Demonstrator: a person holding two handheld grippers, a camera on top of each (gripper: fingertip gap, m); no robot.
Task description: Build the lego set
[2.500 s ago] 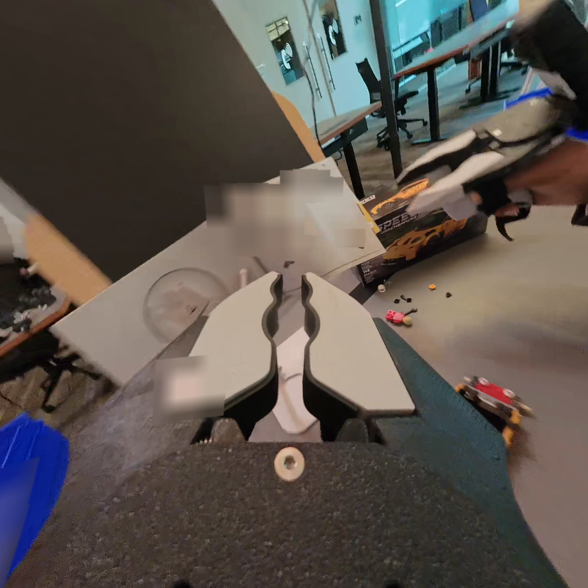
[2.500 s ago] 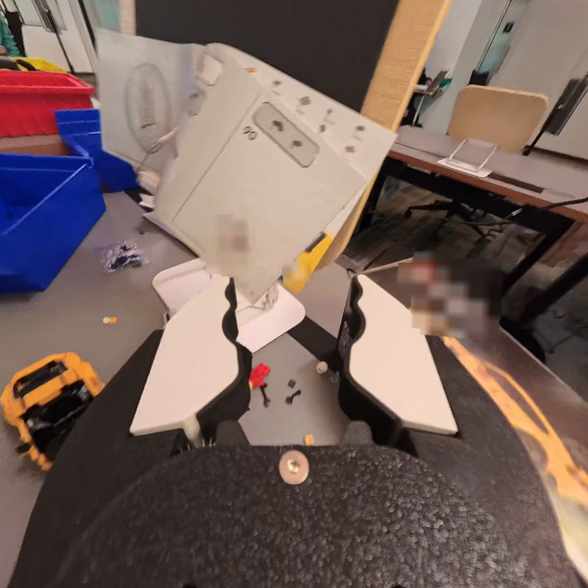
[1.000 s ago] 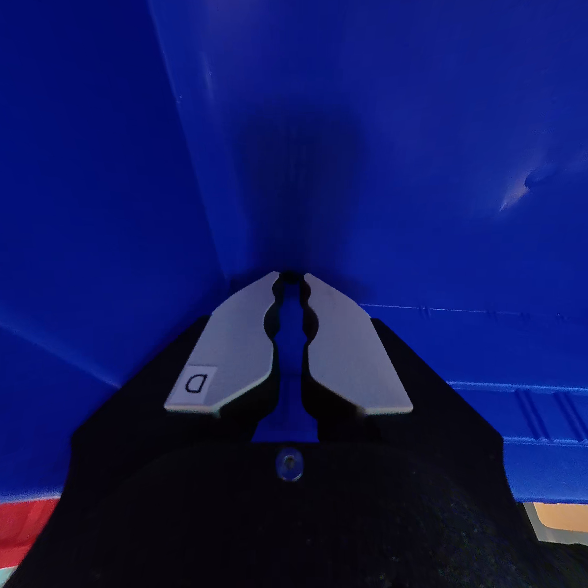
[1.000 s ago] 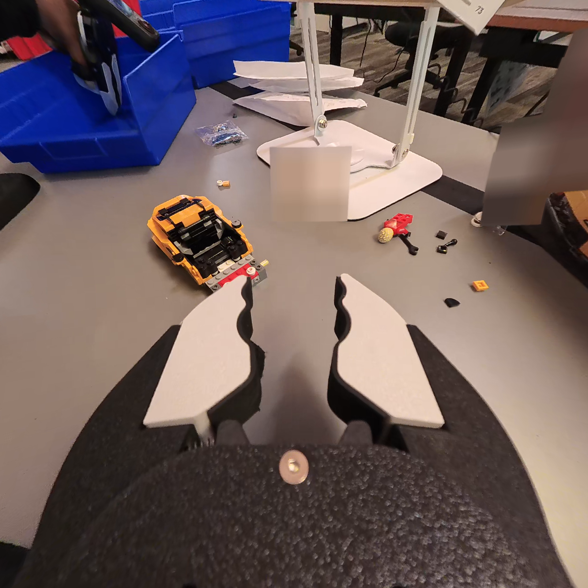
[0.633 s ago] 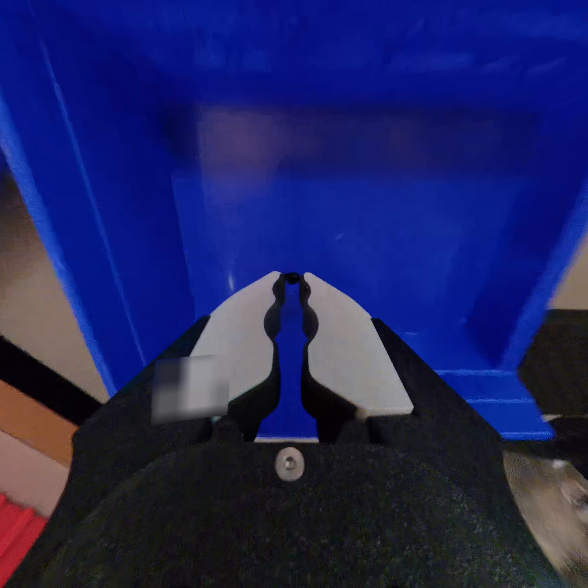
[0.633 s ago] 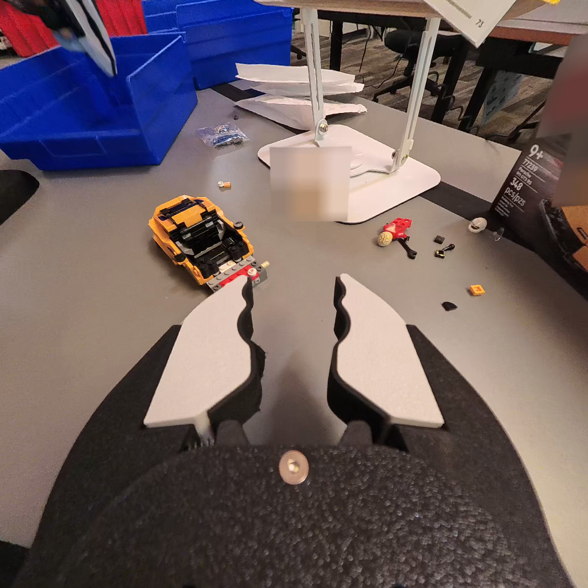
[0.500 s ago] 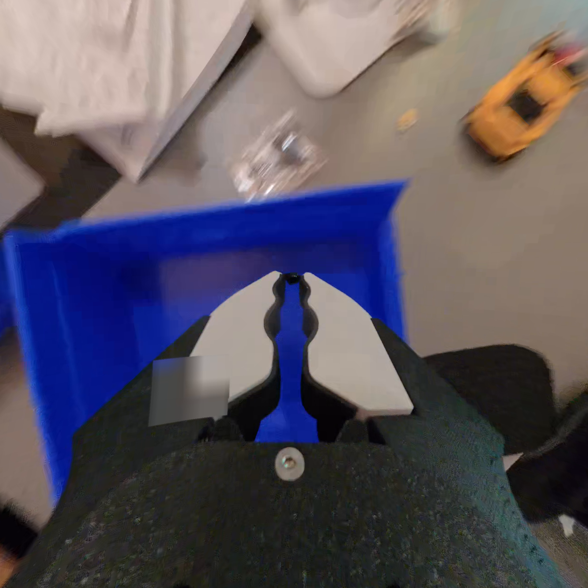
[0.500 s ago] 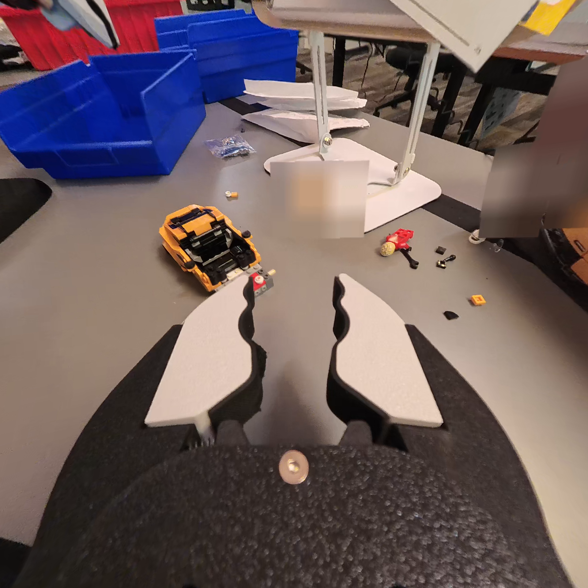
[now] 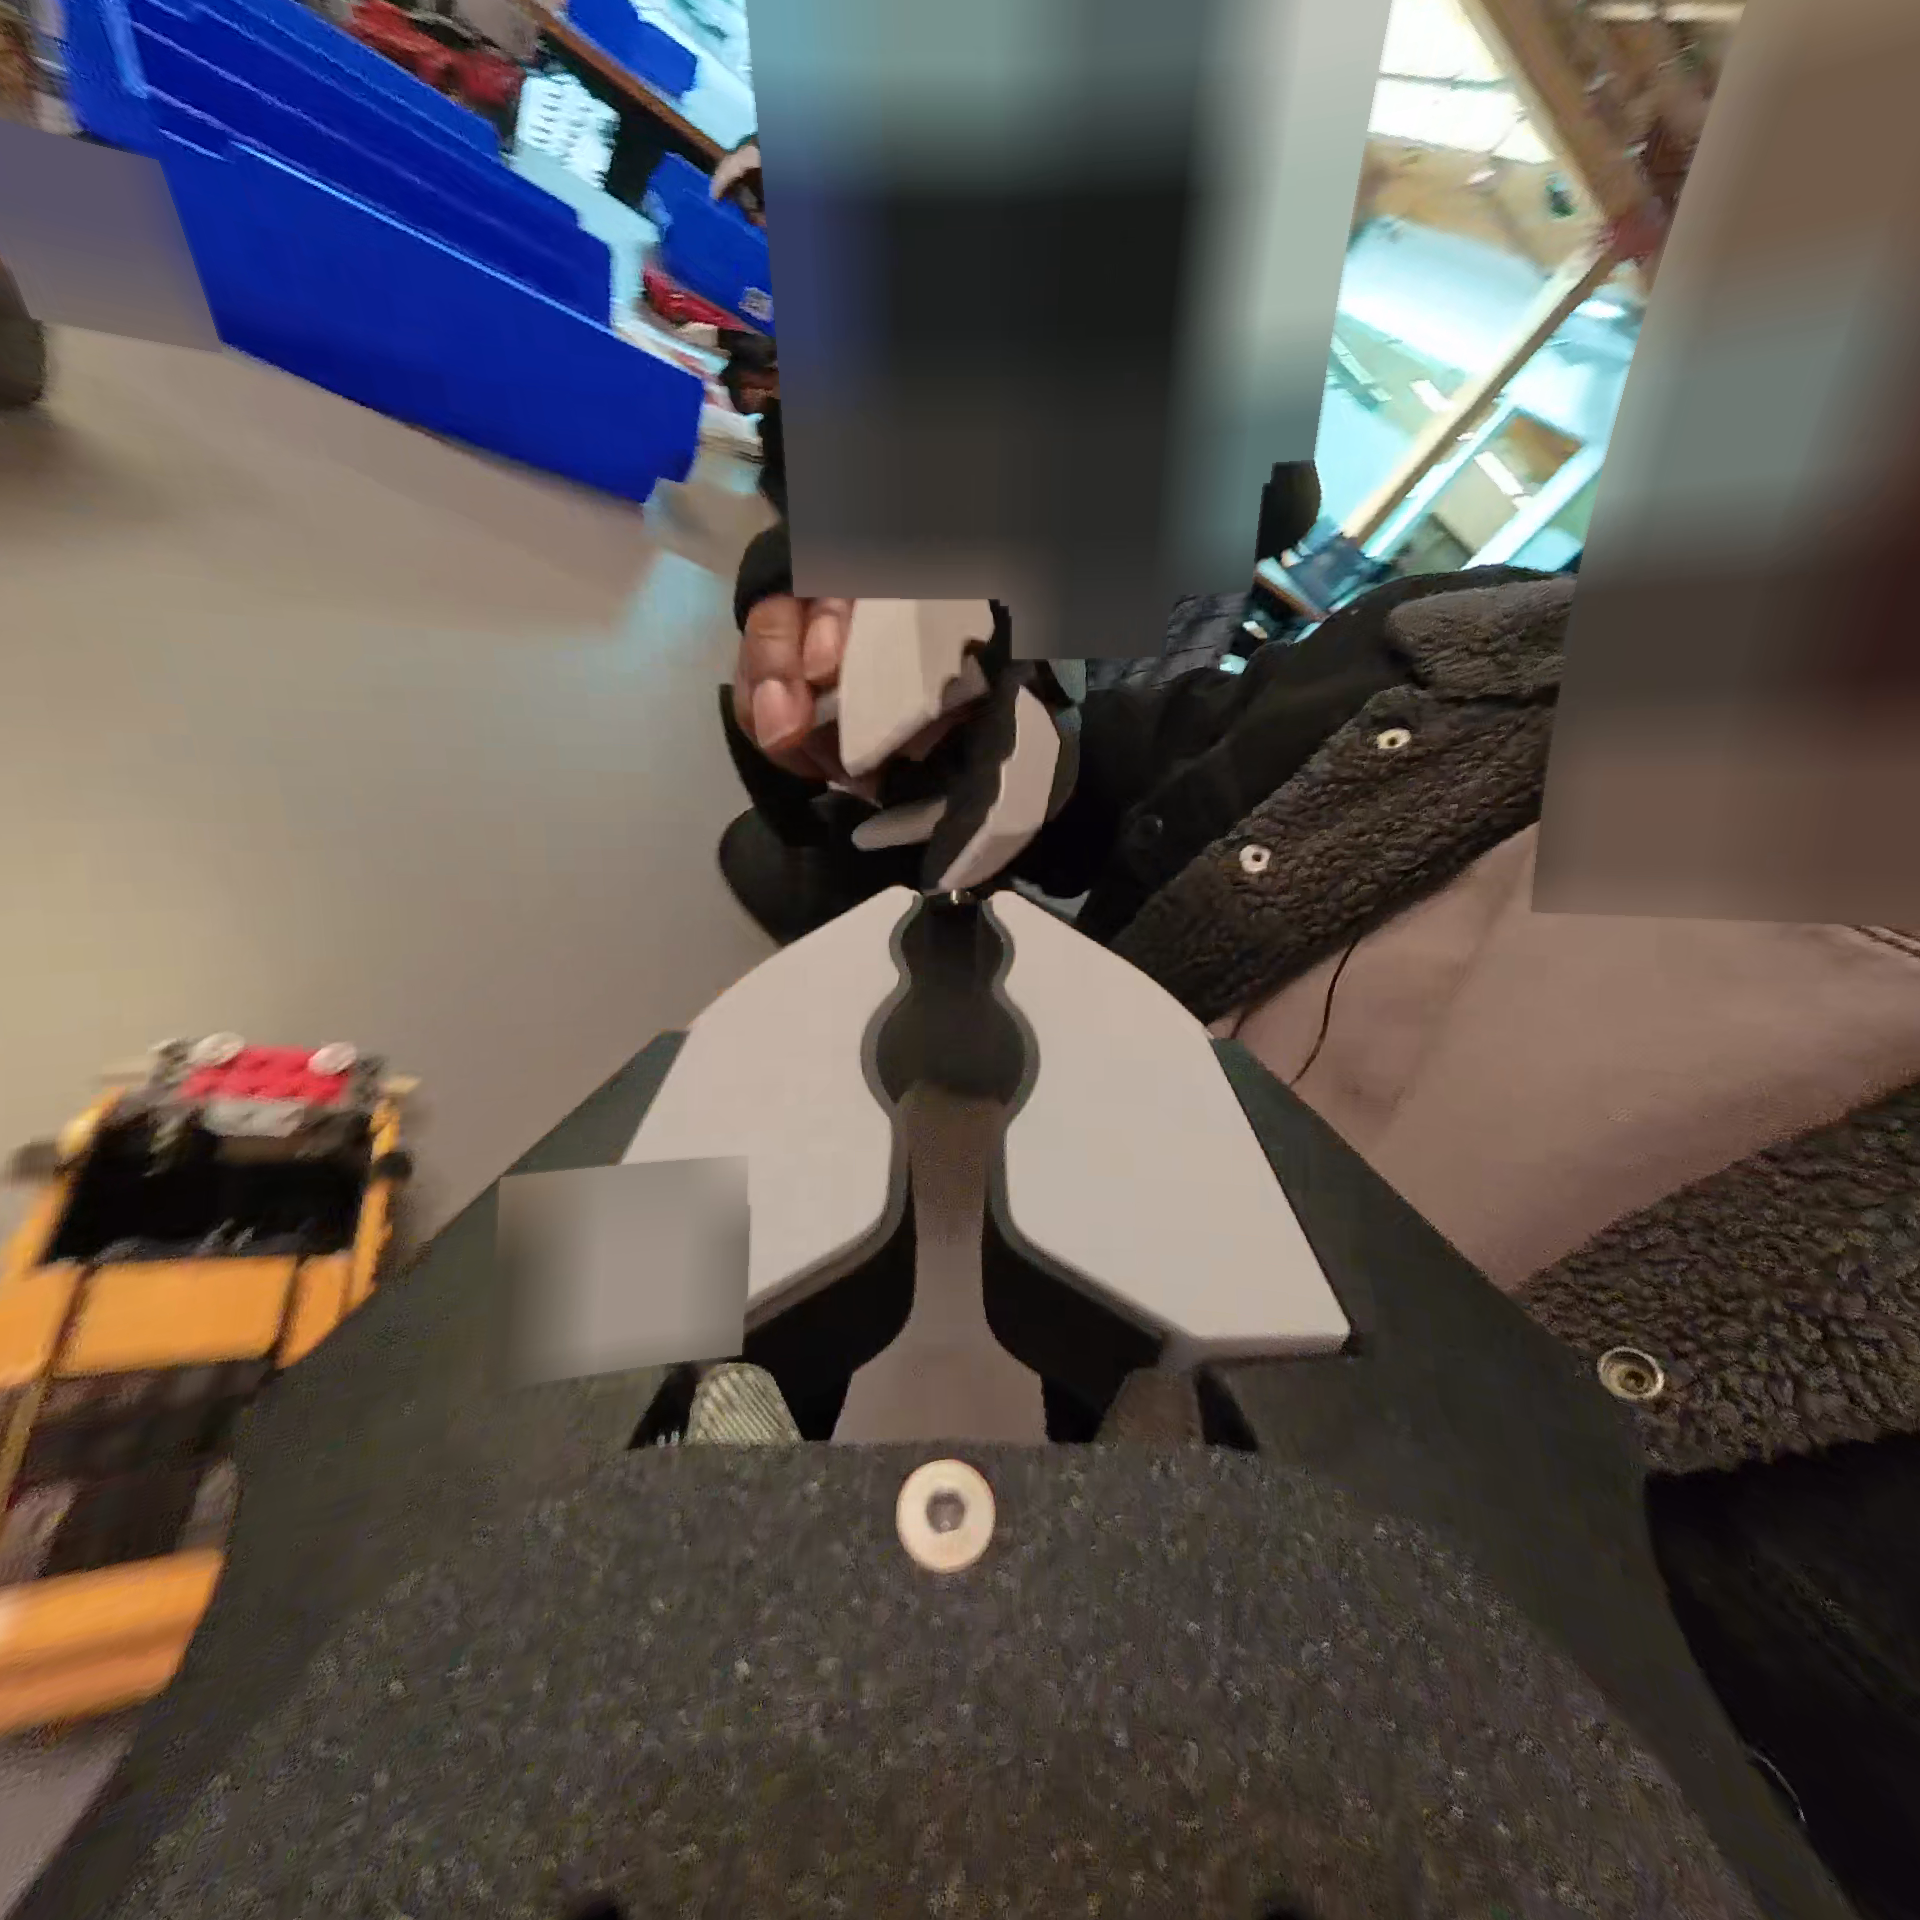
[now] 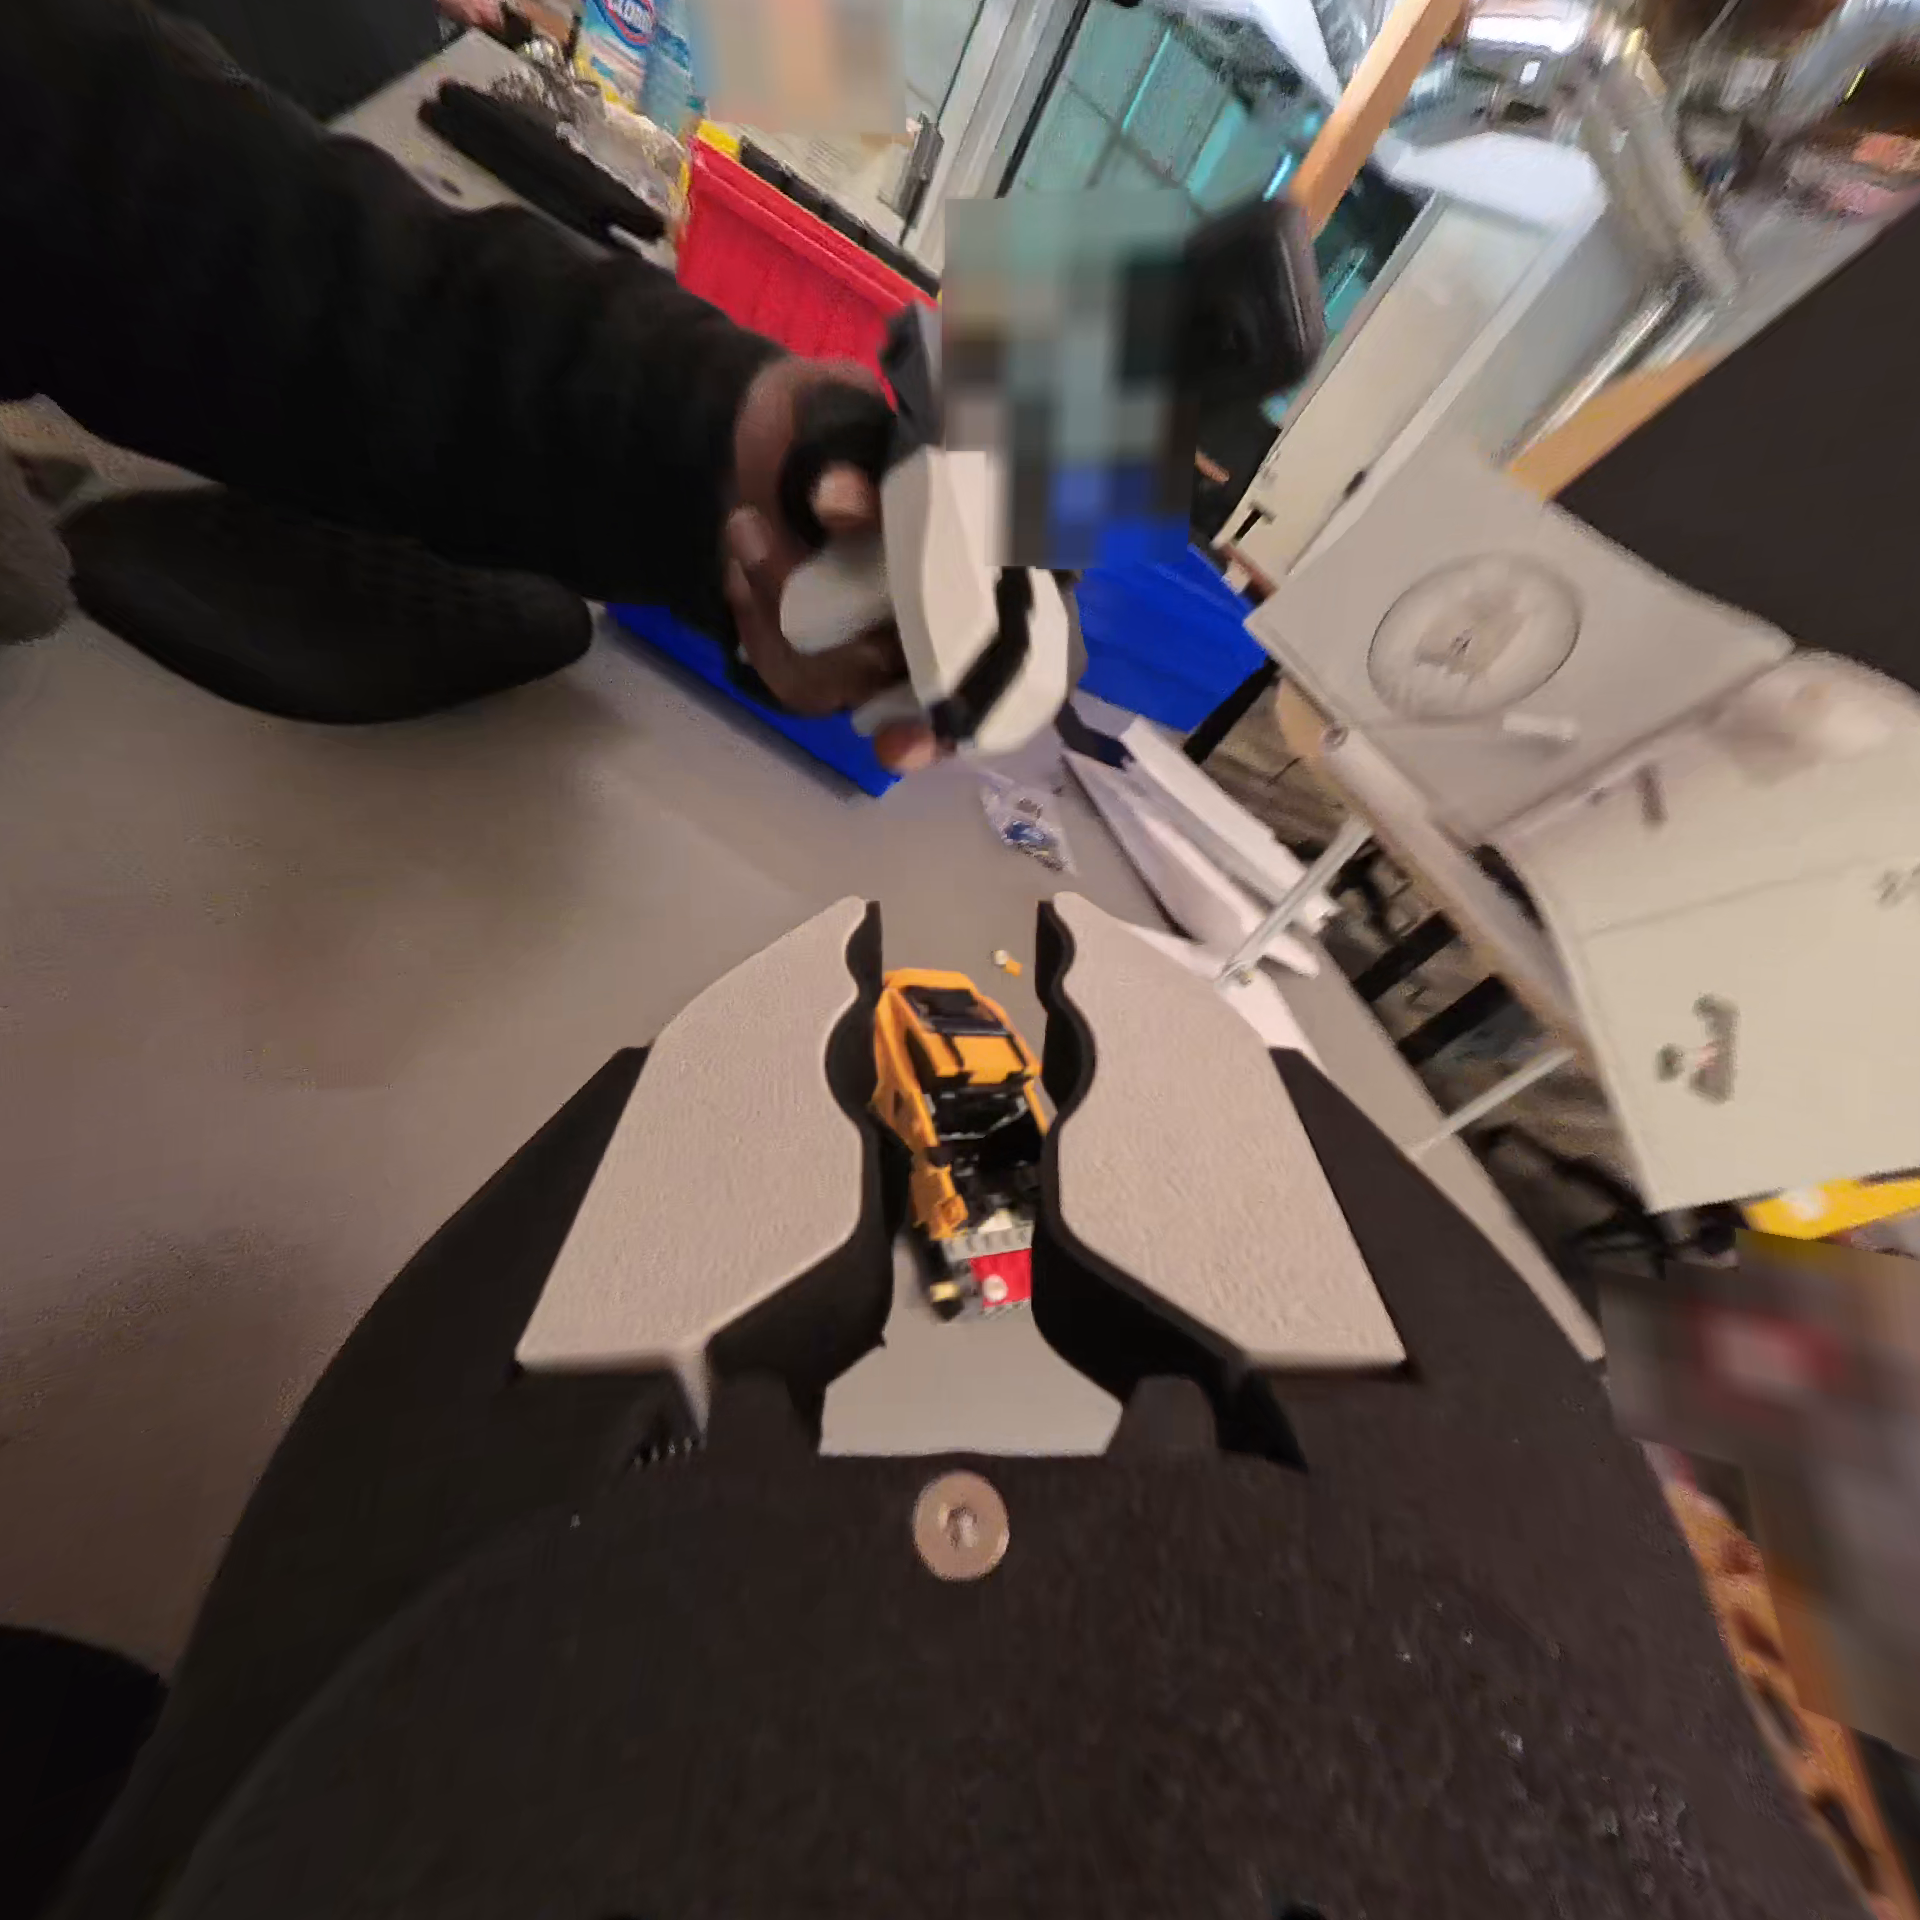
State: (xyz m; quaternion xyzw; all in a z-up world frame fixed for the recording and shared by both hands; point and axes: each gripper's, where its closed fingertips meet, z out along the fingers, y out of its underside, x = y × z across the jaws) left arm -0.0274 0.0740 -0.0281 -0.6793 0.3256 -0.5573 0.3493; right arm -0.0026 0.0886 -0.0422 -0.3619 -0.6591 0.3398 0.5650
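Yellow toy car (image 10: 956, 1101) lies between right gripper (image 10: 956, 920) fingers, on table.

The yellow toy car (image 10: 956, 1101) sits between the right tongs (image 10: 956, 914), its flanks tucked behind the pale fingers (image 10: 727, 1122), so whether the pads press on it can't be told. From the left wrist view the same car (image 9: 197, 1226) is smeared and cut by the left edge. At the tips of the left tongs (image 9: 953, 900) there's a dark speck (image 9: 951, 900), too small to name. Beyond the tips, a hand (image 9: 779, 686) is half hidden behind the other tongs. The blue bins (image 9: 416, 260) up to the left are streaked with blur. A clear bag (image 10: 1023, 826) ahead of the right tongs holds bits too small to make out.
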